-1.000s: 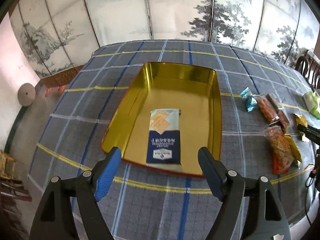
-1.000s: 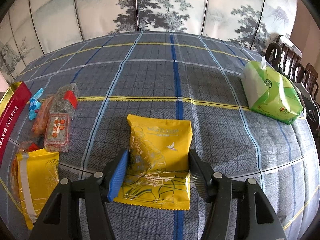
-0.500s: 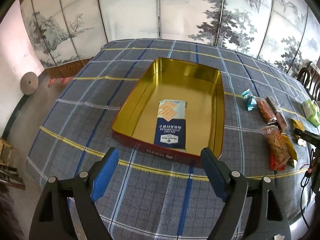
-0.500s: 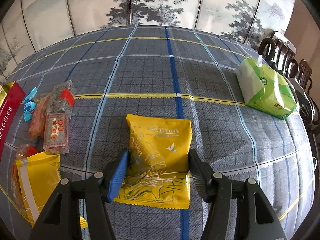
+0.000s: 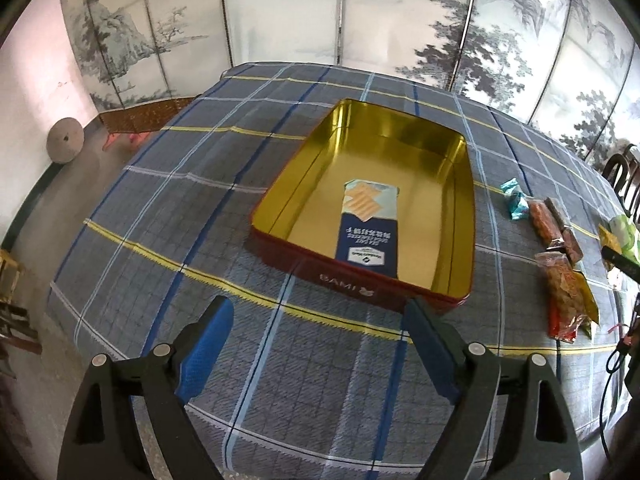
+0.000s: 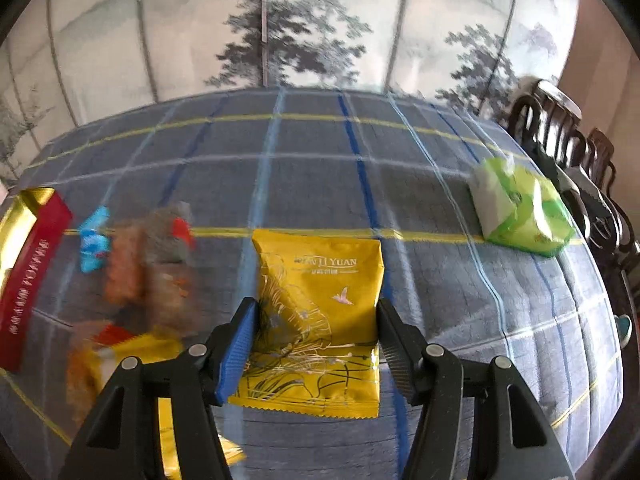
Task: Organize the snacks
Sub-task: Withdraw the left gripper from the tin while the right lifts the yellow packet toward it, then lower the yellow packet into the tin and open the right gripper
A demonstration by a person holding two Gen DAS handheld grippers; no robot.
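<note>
A gold-lined red tin (image 5: 316, 168) lies on the plaid cloth and holds one blue cracker packet (image 5: 368, 232). My left gripper (image 5: 318, 340) is open and empty, well short of the tin's near wall. My right gripper (image 6: 316, 338) is shut on a yellow snack packet (image 6: 320, 292) and holds it above the cloth. Several loose snacks (image 5: 560, 264) lie right of the tin; they show blurred in the right wrist view (image 6: 148, 256), with the tin's red wall (image 6: 28, 272) at far left.
A green tissue pack (image 6: 520, 212) sits at the table's right side. Dark wooden chairs (image 6: 568, 140) stand beyond it. A painted folding screen (image 5: 360, 20) backs the table. The table's near edge (image 5: 280, 456) is under my left gripper.
My left gripper has drawn back and up from the tin. My right gripper has lifted the yellow packet off the cloth and swung, blurring the view.
</note>
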